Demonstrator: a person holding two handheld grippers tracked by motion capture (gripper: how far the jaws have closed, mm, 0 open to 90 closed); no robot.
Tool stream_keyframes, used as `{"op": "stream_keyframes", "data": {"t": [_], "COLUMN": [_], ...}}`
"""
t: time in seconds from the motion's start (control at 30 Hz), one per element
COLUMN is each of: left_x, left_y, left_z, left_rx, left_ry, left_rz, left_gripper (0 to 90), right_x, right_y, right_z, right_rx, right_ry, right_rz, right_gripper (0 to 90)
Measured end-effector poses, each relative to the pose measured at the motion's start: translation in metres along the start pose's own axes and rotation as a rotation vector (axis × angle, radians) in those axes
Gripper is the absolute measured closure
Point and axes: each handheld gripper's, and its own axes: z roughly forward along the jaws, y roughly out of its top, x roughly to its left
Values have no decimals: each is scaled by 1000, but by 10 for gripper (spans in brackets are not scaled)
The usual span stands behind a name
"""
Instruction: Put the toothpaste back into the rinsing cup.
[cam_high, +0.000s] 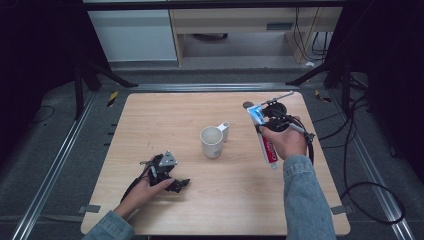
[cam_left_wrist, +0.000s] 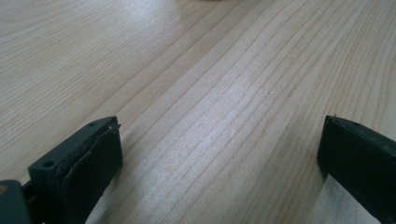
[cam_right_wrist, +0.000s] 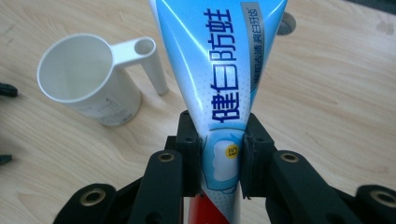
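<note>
A pale wooden table (cam_high: 165, 115) stands on a grey floor between dark frame legs, with cupboards and trailing cables behind it. The blue and white toothpaste tube with a red lower end (cam_high: 263, 134) is off the table, pinched across its width by the right claw (cam_right_wrist: 220, 154). In the right claw's view, both black jaws press on its flanks, just above the red part. The tube's long axis runs along the claw's line: the wide, flat crimped end points up and away from the hand, while the red end hangs back toward the sleeve.

The white plastic cup with a looped handle (cam_high: 212, 141) stands upright near the middle of the table, mouth open, to the left of the tube and well apart from it. It lies between the two hands, rather nearer the right. I'd judge that any move toward the cup means carrying the tube leftward and tipping one end down over the rim.

The left claw (cam_high: 176, 184) rests low at the near left of the table. Its jaws are spread wide over bare wood, holding nothing.
</note>
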Motion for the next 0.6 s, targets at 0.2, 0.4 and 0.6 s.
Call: {"op": "stream_keyframes", "data": {"t": [0.2,0.4,0.6], "left_x": [0,0,0], "left_y": [0,0,0], "left_z": [0,0,0], "left_rx": [-1,-1,-1], "left_ry": [0,0,0], "left_rz": [-1,-2,-1], "left_gripper": [0,0,0], "right_x": [3,4,6], "right_y": [6,11,15], "right_z": [0,-1,-1], "right_rx": [-26,-71,-130], "right_ry": [-1,-1,-15], "right_rz": [6,20,28], "right_gripper": [730,731,731]}}
